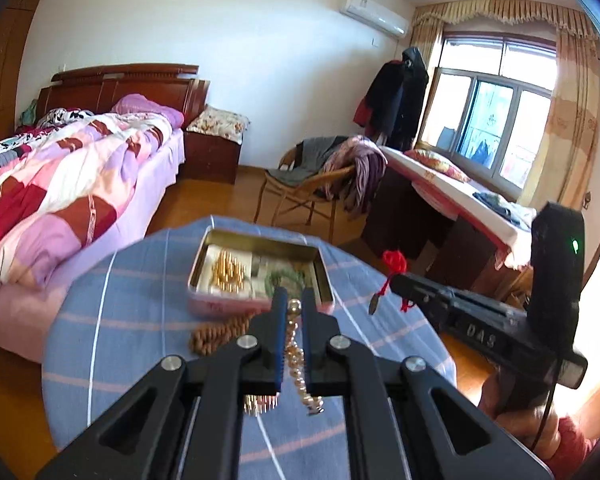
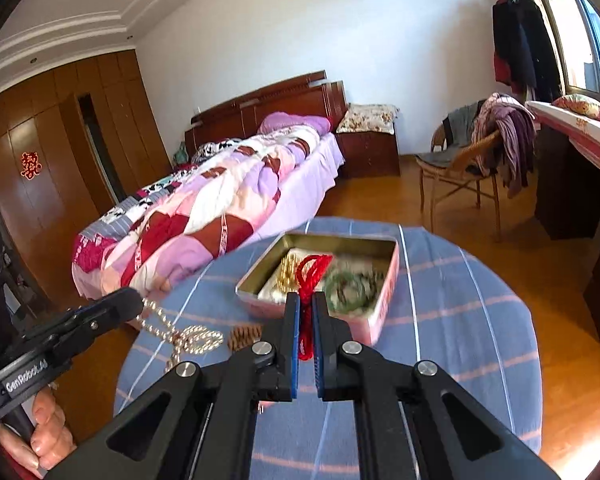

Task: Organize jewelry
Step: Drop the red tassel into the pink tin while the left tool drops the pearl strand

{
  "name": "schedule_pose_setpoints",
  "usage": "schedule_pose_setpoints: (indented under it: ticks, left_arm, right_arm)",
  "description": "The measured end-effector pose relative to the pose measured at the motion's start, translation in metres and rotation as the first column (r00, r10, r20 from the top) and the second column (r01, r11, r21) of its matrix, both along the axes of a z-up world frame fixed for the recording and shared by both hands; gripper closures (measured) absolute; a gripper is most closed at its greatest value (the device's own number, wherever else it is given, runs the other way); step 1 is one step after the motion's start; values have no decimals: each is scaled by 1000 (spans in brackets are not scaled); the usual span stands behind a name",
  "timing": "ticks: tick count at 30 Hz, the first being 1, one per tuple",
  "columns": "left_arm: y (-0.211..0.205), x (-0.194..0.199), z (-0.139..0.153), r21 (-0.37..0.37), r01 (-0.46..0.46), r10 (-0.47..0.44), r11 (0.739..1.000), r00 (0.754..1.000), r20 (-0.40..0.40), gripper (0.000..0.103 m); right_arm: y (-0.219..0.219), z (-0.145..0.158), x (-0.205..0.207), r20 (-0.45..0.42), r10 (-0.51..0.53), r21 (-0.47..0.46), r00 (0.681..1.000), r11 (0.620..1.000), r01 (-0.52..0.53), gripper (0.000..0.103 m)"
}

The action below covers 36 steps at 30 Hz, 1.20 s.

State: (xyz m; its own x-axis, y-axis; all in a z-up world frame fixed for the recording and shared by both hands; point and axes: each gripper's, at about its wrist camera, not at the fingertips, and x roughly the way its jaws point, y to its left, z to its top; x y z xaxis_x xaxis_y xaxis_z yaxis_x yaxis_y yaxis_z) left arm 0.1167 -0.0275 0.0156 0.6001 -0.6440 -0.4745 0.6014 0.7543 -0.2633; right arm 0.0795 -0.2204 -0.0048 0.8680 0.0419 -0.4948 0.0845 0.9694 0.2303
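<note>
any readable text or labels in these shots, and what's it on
"DAS": embossed on the right tool's black body.
"GenRobot.AI": white print on the left tool's body.
Red paper sign on the wardrobe door: decorative character, too blurred to read.
Pink tin side print: blurred, unreadable.

Bare striped cloth right of tin; brown beads just left.

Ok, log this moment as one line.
left gripper: shut on pearl strand | right gripper: shut on red cord | tin: open
</note>
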Motion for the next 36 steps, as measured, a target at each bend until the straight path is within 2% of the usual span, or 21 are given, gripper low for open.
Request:
schedule_pose_setpoints:
  ticks: [5,10,17,24,28,29,31,32,33,34,35,36]
  left_arm:
    - [-20,32,8,-5,-13,14,1000,999,29,96]
    - [-39,62,7,-17,-23,23,1000,999,49,96]
    - [-60,99,-13,10,-30,30,1000,999,22,96]
    - [-81,136,-49,86,-46,50,995,998,-44,96]
    - [-89,147,-61,121,-55,63,991,996,-60,96]
    - [-92,149,-62,133,-56,64,990,996,-61,96]
    - [-95,152,-67,166,-67,78,984,995,-61,96]
    - [-95,153,-68,181,-78,90,980,994,-60,89]
    - [-94,154,-71,199,-87,104,976,992,-74,78]
    - [-92,154,-73,210,-99,121,973,988,-95,41]
    - [-88,152,-73,211,-125,150,969,983,-103,11]
    - [-83,155,-73,199,-146,168,969,981,-96,9]
  right_arm:
    - [-8,5,30,23,-16,1,1000,1000,16,98]
    - [-17,-5,64,20,-51,-12,999,999,51,98]
    - [-31,-35,112,-39,-85,-17,996,996,84,98]
    - [-46,-76,158,-134,-92,5,987,996,93,98]
    - [-50,-93,171,-155,-74,16,985,997,77,97]
    - [-51,-95,173,-149,-68,24,986,997,73,95]
    - [-54,-101,176,-166,-54,54,985,997,64,77]
    - [-56,-102,177,-183,-60,62,981,995,72,52]
    - [-57,-102,175,-185,-65,70,981,994,79,41]
    - [-57,-99,171,-157,-53,81,986,994,66,37]
    - [-55,-96,166,-141,-64,69,988,995,74,34]
    - [-54,-91,162,-128,-75,52,989,995,82,33]
